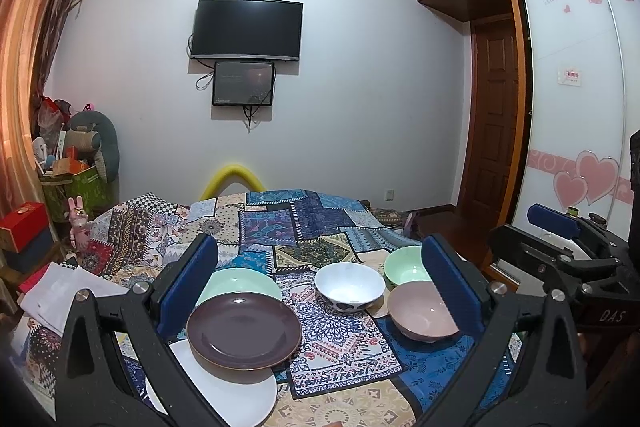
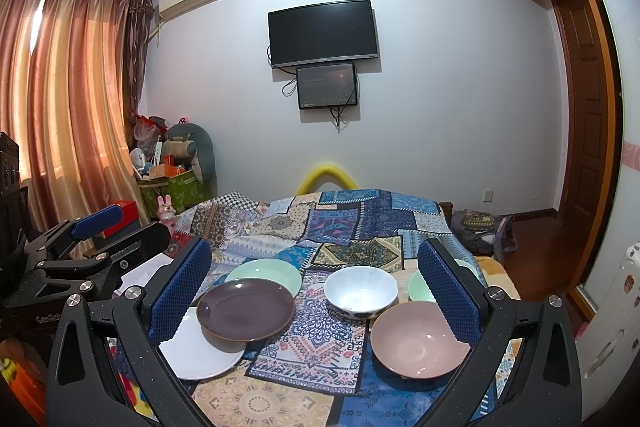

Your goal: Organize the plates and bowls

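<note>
On the patchwork cloth [image 1: 340,347] lie three overlapping plates: a dark purple plate [image 1: 244,330] [image 2: 246,309] resting on a white plate [image 1: 224,387] [image 2: 200,351] and a pale green plate [image 1: 240,285] [image 2: 266,273]. To the right stand a white bowl [image 1: 349,285] [image 2: 360,291], a pink bowl [image 1: 422,311] [image 2: 418,339] and a green bowl [image 1: 404,265] [image 2: 420,287]. My left gripper [image 1: 320,291] hangs open above them, holding nothing. My right gripper [image 2: 316,297] is open too, also empty, and shows at the right edge of the left wrist view [image 1: 560,239].
The cloth covers a table [image 2: 360,211] reaching toward the far wall with a TV [image 1: 246,29]. Papers [image 1: 68,295] lie at the left edge. Boxes and toys [image 1: 76,167] crowd the left corner; a wardrobe [image 1: 576,87] and door stand right. A bag [image 2: 480,227] lies on the floor.
</note>
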`<state>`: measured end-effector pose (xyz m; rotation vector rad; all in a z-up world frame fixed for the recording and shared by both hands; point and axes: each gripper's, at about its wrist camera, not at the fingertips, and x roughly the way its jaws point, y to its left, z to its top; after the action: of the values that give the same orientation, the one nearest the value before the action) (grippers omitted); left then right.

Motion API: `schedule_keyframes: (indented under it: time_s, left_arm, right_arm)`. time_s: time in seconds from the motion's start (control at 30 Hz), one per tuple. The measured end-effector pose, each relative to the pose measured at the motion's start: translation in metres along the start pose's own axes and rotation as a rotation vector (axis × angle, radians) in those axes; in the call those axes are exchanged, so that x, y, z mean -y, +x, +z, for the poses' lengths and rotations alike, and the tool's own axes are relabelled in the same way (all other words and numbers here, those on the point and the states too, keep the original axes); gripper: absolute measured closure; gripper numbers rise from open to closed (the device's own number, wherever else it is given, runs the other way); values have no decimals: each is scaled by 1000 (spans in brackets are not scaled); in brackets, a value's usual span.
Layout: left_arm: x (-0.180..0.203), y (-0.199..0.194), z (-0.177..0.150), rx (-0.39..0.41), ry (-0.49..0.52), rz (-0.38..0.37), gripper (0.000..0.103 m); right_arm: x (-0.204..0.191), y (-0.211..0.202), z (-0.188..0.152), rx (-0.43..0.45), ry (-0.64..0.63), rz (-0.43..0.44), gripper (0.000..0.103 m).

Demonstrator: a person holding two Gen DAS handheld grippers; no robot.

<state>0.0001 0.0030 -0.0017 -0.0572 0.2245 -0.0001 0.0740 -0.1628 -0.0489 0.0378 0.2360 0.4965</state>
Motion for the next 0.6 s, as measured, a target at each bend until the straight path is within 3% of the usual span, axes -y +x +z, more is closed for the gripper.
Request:
schedule_keyframes:
  time_s: [0.6]
  left_arm:
    - [3, -1, -3, -6, 5, -1, 0]
  right_arm:
    - [2, -1, 0, 1, 2, 3, 0]
